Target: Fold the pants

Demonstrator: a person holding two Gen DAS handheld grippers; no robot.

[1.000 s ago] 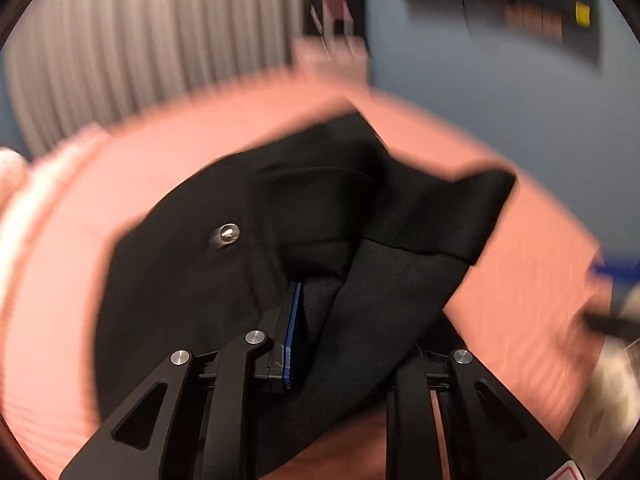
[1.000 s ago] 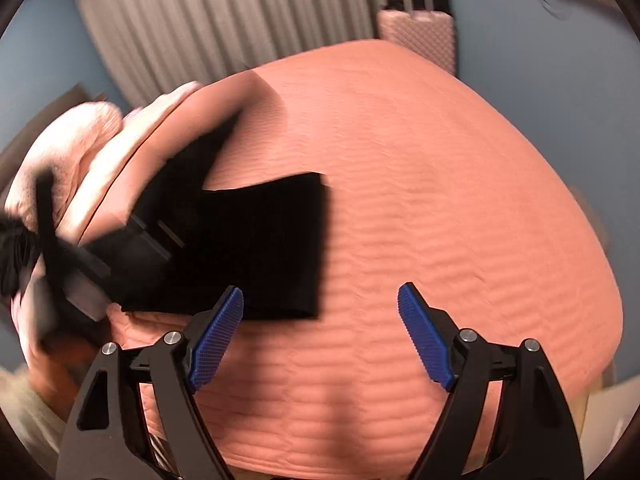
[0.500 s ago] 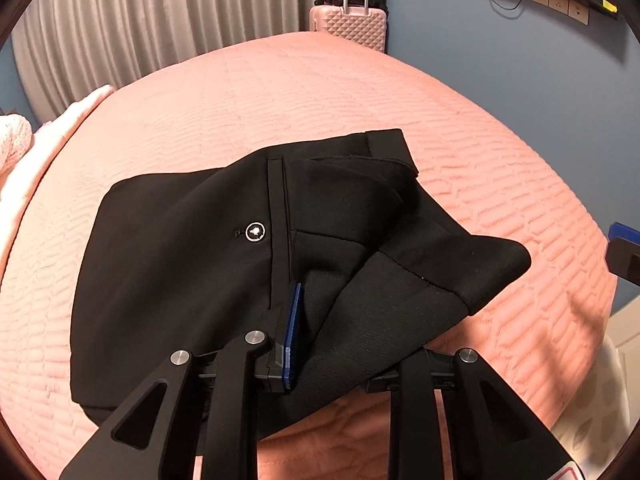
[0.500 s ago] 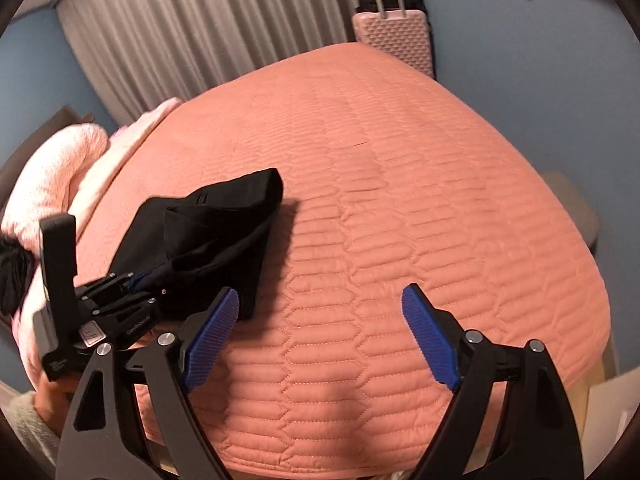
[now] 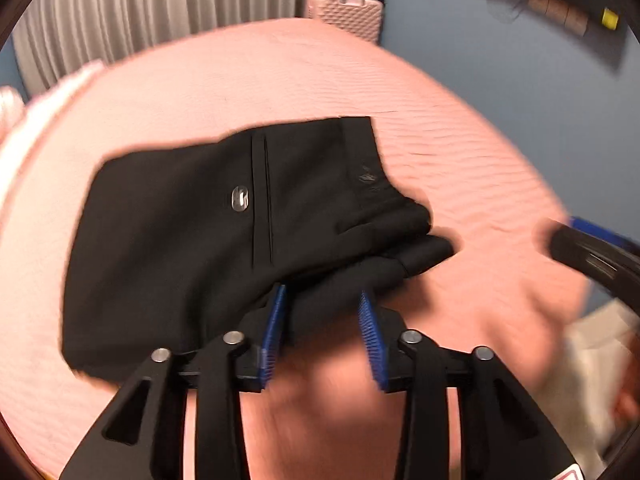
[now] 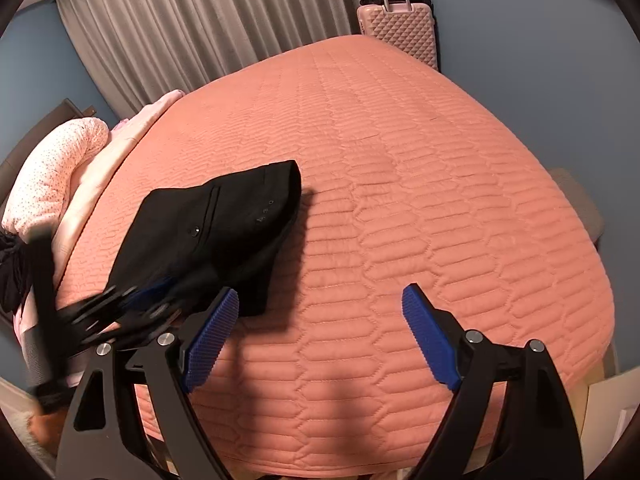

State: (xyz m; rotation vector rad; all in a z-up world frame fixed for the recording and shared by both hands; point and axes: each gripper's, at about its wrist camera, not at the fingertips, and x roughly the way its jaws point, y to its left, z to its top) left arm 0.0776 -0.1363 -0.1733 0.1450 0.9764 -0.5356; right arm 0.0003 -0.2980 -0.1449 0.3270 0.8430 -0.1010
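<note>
**Left jaws let go of the folded pants**

We see the left hand-held gripper (image 5: 322,322), clamped on cloth half a second ago, opening, a loose black fold between its pads. The folded black fabric pants (image 5: 224,236) lie centre-left on the pink quilted bed (image 6: 400,200), long axis lower left to upper right. Blur hides detail. The right hand-held gripper (image 6: 320,332) gapes, empty.

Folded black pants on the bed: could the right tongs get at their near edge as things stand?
Probably yes. The right tongs stand open over bare bedspread, with the pants just beside them. Only the left tongs, opening at that same edge, might crowd the approach.
</note>
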